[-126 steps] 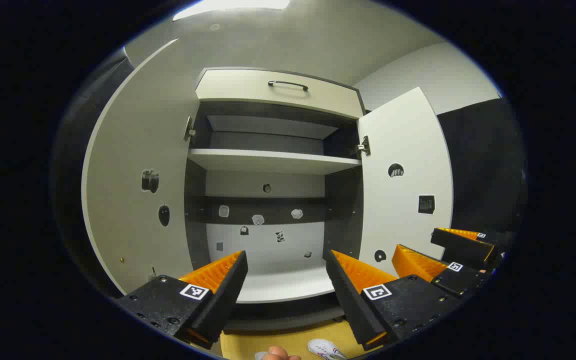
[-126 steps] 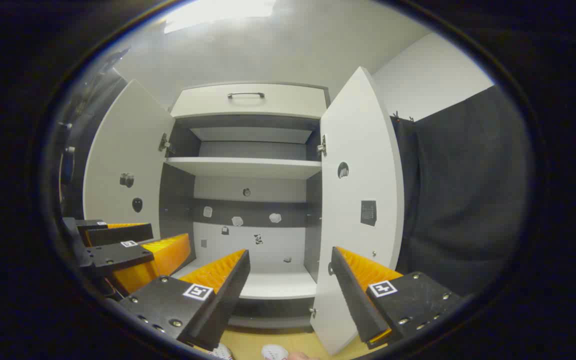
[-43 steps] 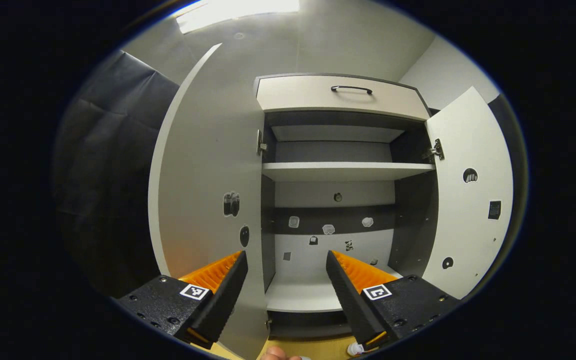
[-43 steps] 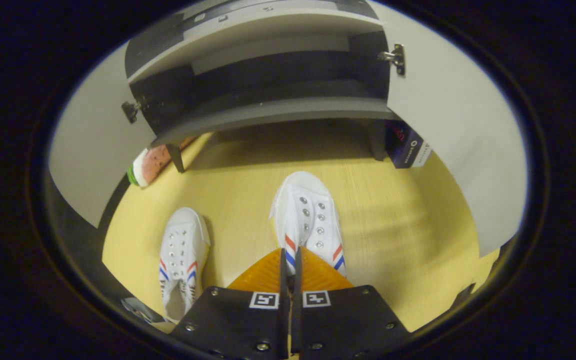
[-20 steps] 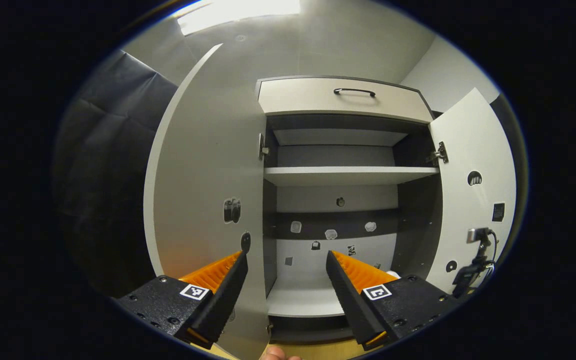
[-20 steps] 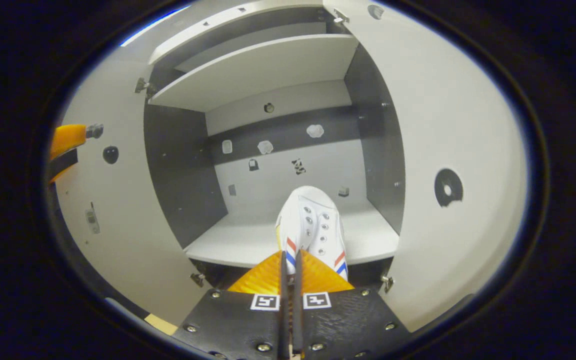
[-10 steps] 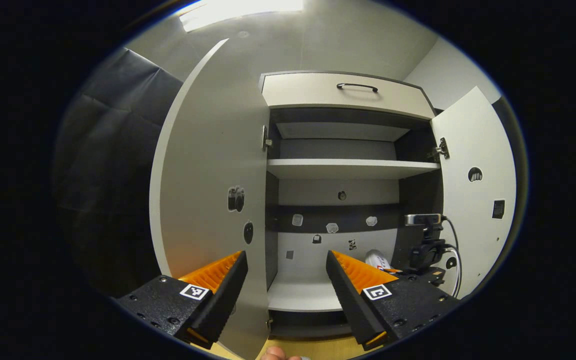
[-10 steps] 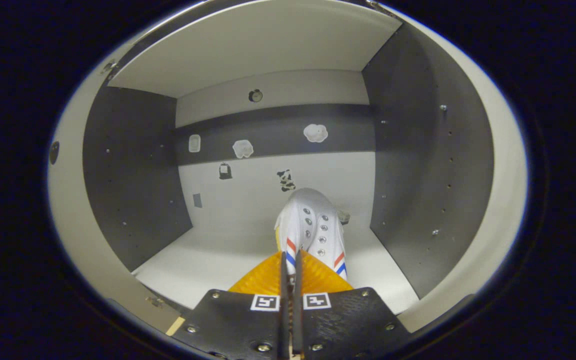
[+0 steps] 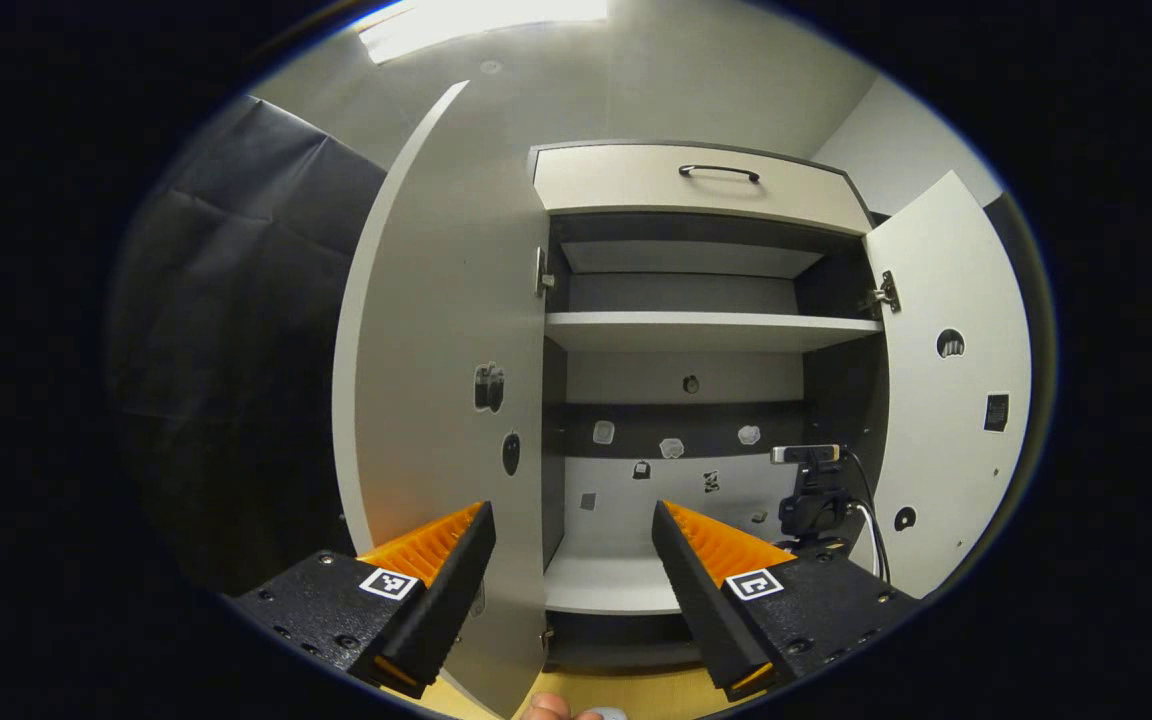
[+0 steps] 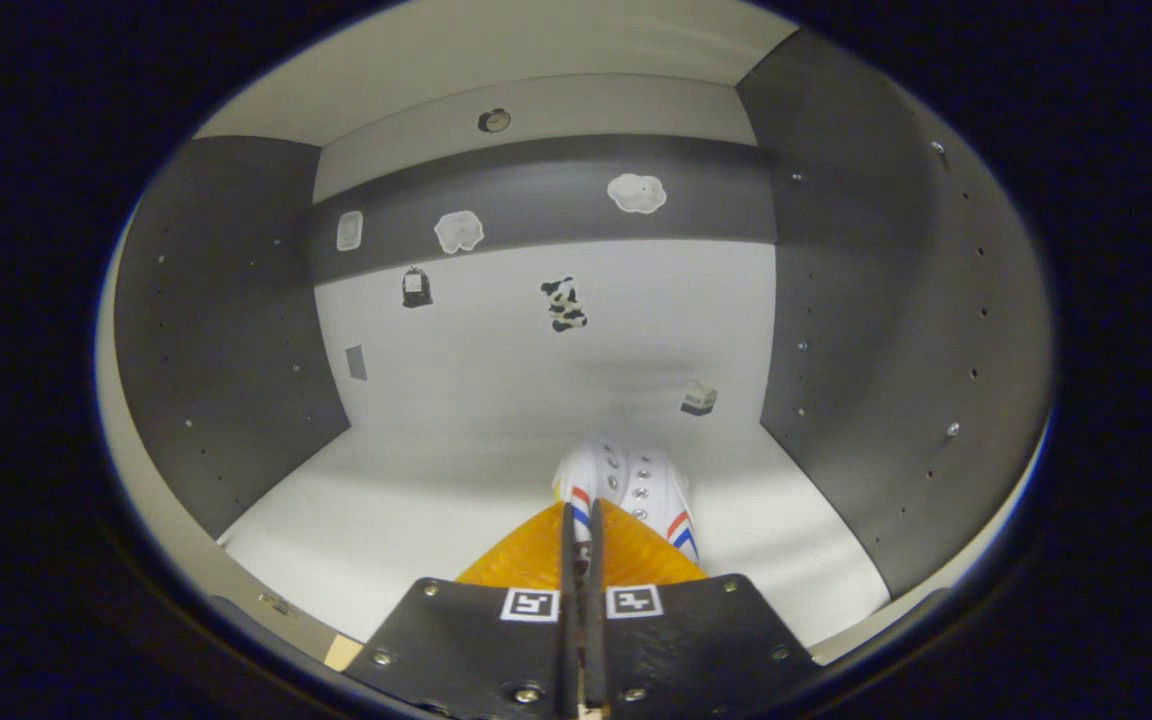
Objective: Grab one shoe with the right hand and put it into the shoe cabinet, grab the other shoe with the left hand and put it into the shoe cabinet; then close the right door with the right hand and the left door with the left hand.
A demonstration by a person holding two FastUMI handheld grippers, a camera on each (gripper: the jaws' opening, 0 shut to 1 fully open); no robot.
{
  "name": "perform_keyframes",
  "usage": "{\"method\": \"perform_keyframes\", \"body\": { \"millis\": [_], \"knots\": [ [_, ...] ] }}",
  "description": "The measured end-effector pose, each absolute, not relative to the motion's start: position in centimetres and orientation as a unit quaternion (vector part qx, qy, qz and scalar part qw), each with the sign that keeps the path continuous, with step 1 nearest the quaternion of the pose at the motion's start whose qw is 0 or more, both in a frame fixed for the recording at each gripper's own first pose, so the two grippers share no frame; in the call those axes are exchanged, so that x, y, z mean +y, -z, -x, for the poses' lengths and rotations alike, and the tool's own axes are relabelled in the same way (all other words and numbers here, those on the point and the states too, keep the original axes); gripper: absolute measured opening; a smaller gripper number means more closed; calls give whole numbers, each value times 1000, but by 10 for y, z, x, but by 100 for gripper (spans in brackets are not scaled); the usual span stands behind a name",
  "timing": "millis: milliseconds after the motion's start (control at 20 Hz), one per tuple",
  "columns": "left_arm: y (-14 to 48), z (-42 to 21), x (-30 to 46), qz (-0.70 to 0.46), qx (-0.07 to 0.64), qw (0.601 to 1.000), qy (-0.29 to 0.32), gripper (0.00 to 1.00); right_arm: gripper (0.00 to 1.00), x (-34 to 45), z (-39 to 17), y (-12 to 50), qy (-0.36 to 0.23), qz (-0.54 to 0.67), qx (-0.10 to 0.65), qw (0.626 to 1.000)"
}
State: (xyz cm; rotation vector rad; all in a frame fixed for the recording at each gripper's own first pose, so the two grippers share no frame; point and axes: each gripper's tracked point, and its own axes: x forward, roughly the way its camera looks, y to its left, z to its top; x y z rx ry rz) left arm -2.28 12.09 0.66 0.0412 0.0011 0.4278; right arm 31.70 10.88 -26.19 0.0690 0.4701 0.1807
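A white shoe [image 10: 628,487] with red and blue stripes is pinched at its heel end by my right gripper [image 10: 581,522], which is shut on it. Its toe points at the back wall, low over the bottom board [image 10: 416,510] of the shoe cabinet's lower compartment. In the left gripper view the cabinet stands with its left door [image 9: 436,350] and right door [image 9: 946,430] swung open. The right gripper's body and cable [image 9: 816,500] reach into the lower compartment at its right side. My left gripper [image 9: 571,520] is open and holds nothing, in front of the left door's edge.
A shelf [image 9: 706,330] splits the cabinet, and a shut drawer with a dark handle [image 9: 719,172] sits on top. Small stickers dot the back wall [image 10: 563,303] and both doors. Dark side walls [image 10: 886,300] flank the shoe closely. A fingertip [image 9: 546,708] shows over the yellow floor.
The right gripper has carried the shoe deeper into the lower compartment and down toward its bottom board. The left gripper has barely shifted and stays open.
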Motion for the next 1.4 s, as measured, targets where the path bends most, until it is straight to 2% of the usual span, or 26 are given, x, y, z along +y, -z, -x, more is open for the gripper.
{"method": "perform_keyframes", "body": {
  "millis": [50, 100, 150, 250, 500, 550, 600, 700, 1100, 1200, 1300, 1350, 1400],
  "knots": [
    [-6, 23, 120, -18, 2, 977, -212, 96, 7, 111, -316, 259, -97, -41, 233, 967],
    [-4, 23, 119, -16, 4, 977, -211, 92, 10, 115, -314, 255, -107, -49, 234, 965],
    [-1, 24, 118, -14, 7, 977, -210, 96, 15, 115, -311, 253, -108, -48, 231, 966],
    [11, 24, 112, -13, 15, 978, -207, 96, 28, 109, -303, 233, -110, -42, 211, 970],
    [57, 20, 100, -6, 55, 980, -193, 96, 27, 102, -256, 152, -128, -57, 141, 980],
    [70, 19, 96, -1, 68, 980, -189, 99, 27, 99, -245, 131, -131, -61, 124, 982],
    [83, 19, 93, 4, 82, 980, -183, 96, 27, 95, -233, 111, -131, -61, 106, 984],
    [111, 18, 85, 12, 109, 979, -171, 96, 27, 85, -206, 72, -131, -57, 69, 987],
    [252, 28, 73, 38, 238, 961, -133, 97, 27, 49, -107, -40, -111, -31, -40, 993],
    [293, 38, 74, 49, 282, 949, -132, 97, 39, 45, -89, -56, -106, -24, -55, 993],
    [331, 48, 76, 70, 320, 935, -133, 98, 34, 39, -74, -68, -103, -22, -65, 992],
    [350, 53, 76, 81, 340, 927, -134, 98, 44, 36, -68, -73, -100, -23, -69, 992],
    [367, 60, 77, 92, 360, 918, -135, 98, 39, 32, -62, -80, -96, -20, -77, 992]
  ]
}}
